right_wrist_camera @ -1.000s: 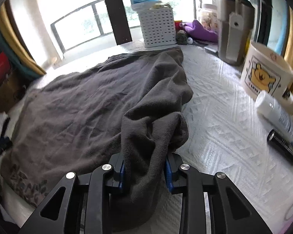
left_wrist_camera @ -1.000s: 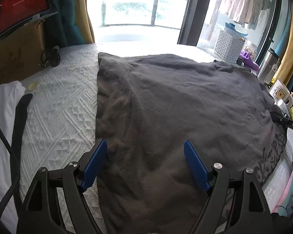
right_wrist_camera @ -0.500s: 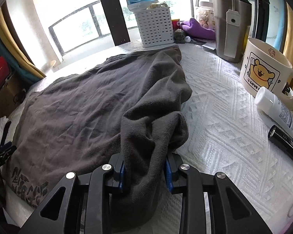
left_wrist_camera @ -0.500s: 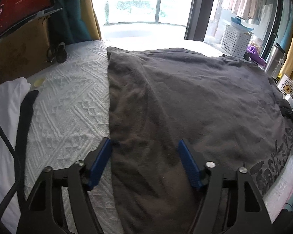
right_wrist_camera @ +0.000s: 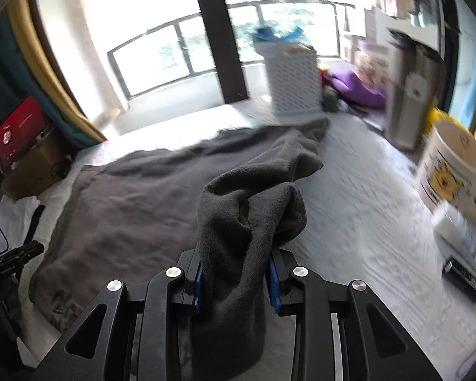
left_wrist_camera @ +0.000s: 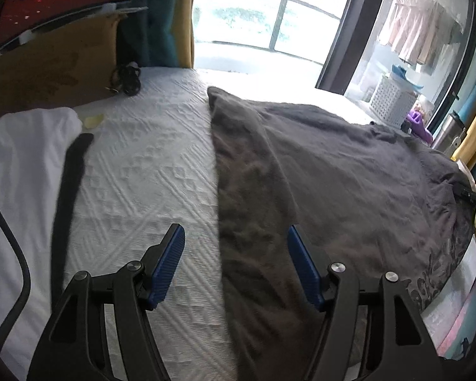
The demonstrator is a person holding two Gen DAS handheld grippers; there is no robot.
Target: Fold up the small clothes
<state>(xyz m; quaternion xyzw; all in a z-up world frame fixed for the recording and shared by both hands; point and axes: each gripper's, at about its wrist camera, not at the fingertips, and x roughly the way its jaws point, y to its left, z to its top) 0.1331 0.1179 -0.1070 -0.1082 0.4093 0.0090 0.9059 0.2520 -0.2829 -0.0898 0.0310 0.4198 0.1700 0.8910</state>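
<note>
A dark grey garment [left_wrist_camera: 349,184] lies spread on the white textured table cover [left_wrist_camera: 149,171]. My left gripper [left_wrist_camera: 234,238] is open and empty, its blue pads straddling the garment's left edge near the front. My right gripper [right_wrist_camera: 236,273] is shut on a bunched fold of the same grey garment [right_wrist_camera: 247,209], lifted a little above the cover. A printed patch shows on the garment's near hem [right_wrist_camera: 63,301]. The left gripper shows at the left edge of the right wrist view [right_wrist_camera: 16,254].
A white cloth [left_wrist_camera: 19,146] with a black strap [left_wrist_camera: 69,190] lies left. A white basket [right_wrist_camera: 292,82], purple item [right_wrist_camera: 355,89], steel tumbler [right_wrist_camera: 409,108], bear mug [right_wrist_camera: 453,171], white bottle [right_wrist_camera: 457,225] and black tube [right_wrist_camera: 466,279] stand right. A cardboard box [left_wrist_camera: 47,66] sits behind.
My left gripper has shifted left, so its left pad now stands over bare cover. My right gripper has risen and swung with the held fold; its view is blurred.
</note>
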